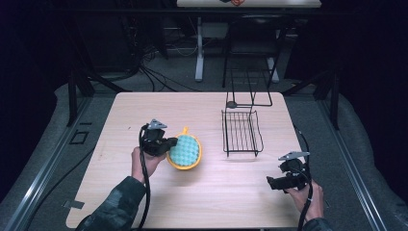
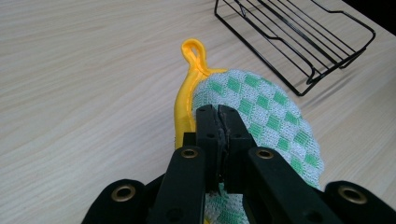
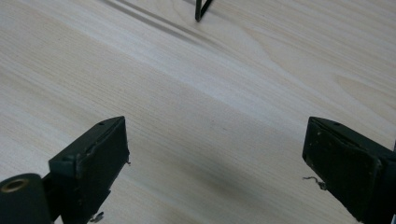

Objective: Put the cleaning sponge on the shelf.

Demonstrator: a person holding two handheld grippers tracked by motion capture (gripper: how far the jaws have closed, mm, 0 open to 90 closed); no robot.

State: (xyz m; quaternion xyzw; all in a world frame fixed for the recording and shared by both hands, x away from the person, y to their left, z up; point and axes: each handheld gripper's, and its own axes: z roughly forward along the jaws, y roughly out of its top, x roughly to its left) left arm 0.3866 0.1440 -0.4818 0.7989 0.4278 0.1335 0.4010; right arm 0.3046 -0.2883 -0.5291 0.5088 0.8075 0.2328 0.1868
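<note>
A green-and-white checked pot holder (image 2: 261,112) with a yellow border and hanging loop (image 2: 194,50) is seen lying on the wooden table (image 1: 144,110), left of a black wire rack (image 1: 241,132). The pot holder's near edge is pinched between the closed jaws of the left gripper (image 2: 218,116). The right gripper (image 3: 215,158) is held with jaws spread wide above bare tabletop, well apart from the pot holder, nothing between them.
</note>
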